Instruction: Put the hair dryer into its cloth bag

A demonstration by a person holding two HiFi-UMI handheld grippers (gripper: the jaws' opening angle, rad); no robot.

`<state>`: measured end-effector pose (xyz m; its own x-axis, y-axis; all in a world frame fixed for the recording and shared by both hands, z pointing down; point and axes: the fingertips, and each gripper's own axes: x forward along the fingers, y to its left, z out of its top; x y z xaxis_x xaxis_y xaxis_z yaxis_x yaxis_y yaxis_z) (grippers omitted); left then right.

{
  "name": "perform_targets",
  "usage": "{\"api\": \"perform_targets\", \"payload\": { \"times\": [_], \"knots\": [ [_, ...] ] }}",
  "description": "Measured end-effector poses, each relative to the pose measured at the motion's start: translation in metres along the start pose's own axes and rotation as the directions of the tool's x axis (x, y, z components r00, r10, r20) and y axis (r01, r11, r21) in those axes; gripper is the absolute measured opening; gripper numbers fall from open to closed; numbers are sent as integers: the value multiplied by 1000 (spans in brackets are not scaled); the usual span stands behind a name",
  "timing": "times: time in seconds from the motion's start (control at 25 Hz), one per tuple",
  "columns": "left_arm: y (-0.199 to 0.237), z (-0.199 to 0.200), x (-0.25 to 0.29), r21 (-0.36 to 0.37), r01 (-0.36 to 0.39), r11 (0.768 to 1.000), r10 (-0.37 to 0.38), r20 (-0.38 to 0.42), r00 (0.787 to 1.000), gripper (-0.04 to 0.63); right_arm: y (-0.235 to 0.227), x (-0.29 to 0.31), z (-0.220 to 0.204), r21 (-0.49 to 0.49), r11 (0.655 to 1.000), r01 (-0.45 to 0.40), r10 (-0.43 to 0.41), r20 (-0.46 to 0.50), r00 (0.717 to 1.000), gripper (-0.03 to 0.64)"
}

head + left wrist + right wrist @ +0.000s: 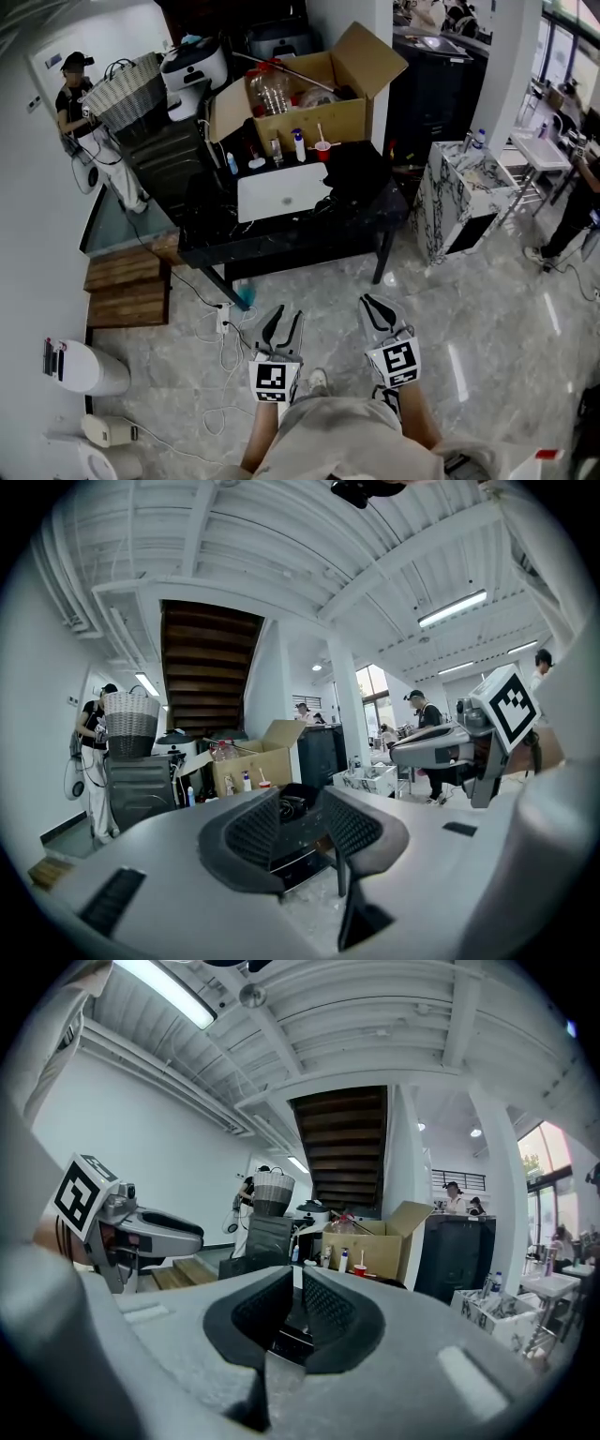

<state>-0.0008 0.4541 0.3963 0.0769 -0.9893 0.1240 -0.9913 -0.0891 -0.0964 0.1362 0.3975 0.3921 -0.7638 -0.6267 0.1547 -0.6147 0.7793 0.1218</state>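
While left hand-held gripper [286, 317] and right hand-held gripper [373, 305] are closed, empty | black table [281, 246] bears cardboard box [309, 122] | marble floor [487, 328]

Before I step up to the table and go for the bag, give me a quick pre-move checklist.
1. Grippers empty: ok; left gripper and right gripper hold nothing.
2. Jaws open for grasping: not ok; both shut.
3. White cloth bag found: ok; flat on the black table.
4. Hair dryer found: cannot tell; dark clutter beside the bag.
5. Table in reach: not ok; floor lies between.
6. Path: not ok; white cables on the floor.
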Motion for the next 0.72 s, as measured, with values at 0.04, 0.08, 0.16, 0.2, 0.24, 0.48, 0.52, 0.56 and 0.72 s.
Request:
{"api": "perform_targets", "payload": {
  "times": [0.04, 0.08, 0.16, 0.2, 0.24, 0.48, 0.52, 0.56, 0.72],
  "knots": [
    [4, 2, 6, 1, 9, 1000, -9, 2, 1000, 146, -1, 6, 2, 2, 1000, 2, -2, 2, 1000, 17],
    [8, 2, 11, 3, 17, 1000, -17, 3, 1000, 146, -2, 13, 2, 0, 1000, 6, -6, 1, 1000, 17],
    [16, 2, 21, 9, 30, 999, -30, 0, 1000, 146, -5, 25, -1, -5, 1000, 17, -17, -16, 1000, 17],
    [20, 2, 26, 11, 36, 999, -36, -3, 999, 146, -6, 31, -2, -6, 1000, 21, -21, -25, 999, 17],
    [24, 1, 31, 11, 42, 999, -42, -6, 999, 146, -6, 38, -1, -6, 1000, 23, -23, -26, 999, 17],
    [49, -4, 58, 6, 64, 998, -64, -22, 998, 146, -9, 71, 2, 1, 999, 35, -35, -42, 999, 17],
    [54, -5, 63, 6, 66, 998, -65, -25, 998, 146, -9, 76, 1, 1, 999, 37, -36, -46, 998, 17],
    [58, -6, 67, 5, 69, 998, -69, -26, 997, 146, -10, 81, 0, 0, 999, 39, -39, -53, 998, 17],
    [73, -10, 82, 2, 85, 996, -85, -32, 996, 160, -13, 100, -4, 0, 999, 50, -50, -81, 995, 17]
  ]
}}
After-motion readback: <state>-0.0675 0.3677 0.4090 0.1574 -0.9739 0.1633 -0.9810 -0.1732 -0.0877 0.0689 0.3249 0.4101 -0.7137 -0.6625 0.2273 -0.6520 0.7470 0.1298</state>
